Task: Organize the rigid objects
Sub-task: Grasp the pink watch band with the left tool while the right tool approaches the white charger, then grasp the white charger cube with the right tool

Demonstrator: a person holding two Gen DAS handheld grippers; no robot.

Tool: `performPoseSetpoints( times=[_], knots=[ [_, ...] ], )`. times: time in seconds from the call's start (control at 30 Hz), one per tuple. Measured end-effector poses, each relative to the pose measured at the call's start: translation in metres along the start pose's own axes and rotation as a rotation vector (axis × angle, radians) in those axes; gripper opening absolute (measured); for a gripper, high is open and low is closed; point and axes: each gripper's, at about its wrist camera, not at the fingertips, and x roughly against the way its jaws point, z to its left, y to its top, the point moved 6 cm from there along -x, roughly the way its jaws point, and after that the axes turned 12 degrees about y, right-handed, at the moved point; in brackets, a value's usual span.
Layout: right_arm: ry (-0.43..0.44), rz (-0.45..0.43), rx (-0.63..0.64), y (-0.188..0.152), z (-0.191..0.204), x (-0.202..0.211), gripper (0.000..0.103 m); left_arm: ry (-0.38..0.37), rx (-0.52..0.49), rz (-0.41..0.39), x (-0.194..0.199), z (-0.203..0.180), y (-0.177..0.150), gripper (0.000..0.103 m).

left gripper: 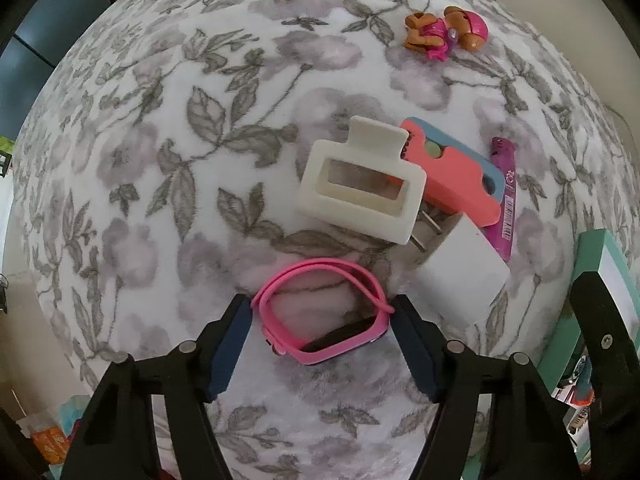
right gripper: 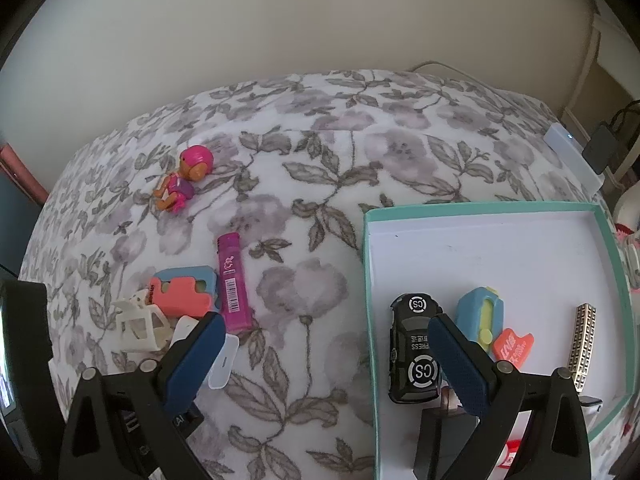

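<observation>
Left wrist | watch [left gripper: 320, 312] long axis across left tongs [left gripper: 322, 334], face toward camera | pads touching, clamped | right tongs [right gripper: 326, 354] apart

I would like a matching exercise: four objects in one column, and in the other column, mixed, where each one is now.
1. pink watch
2. black toy car
3. toy figure
4. white hair claw

a. alone on the blanket, far from the pile
b. inside the teal box
c. between the left gripper fingers
d. lying over the orange and blue piece

Pairs: 1-c, 2-b, 3-a, 4-d
</observation>
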Motion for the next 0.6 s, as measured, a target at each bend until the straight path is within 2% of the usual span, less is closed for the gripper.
performPoseSetpoints(
  times=[0.17,0.27,0.47,0.6],
  knots=[
    [0.026,-0.001,0.000,0.000,0.004,0.000,0.102,-0.008,0.024,0.001,-0.002,0.003,0.000,0.072],
    [0.037,0.001,0.010,-0.001,0.008,-0.002,0.102,-0.012,0.065,0.007,-0.002,0.017,0.003,0.072],
    [0.077,0.026,0.027,-0.007,0.020,-0.010,0.102,0.036,0.183,0.002,-0.005,0.047,0.008,0.072],
    [0.096,0.047,0.039,-0.012,0.027,-0.018,0.102,0.055,0.226,0.014,-0.008,0.059,0.007,0.072]
  ],
)
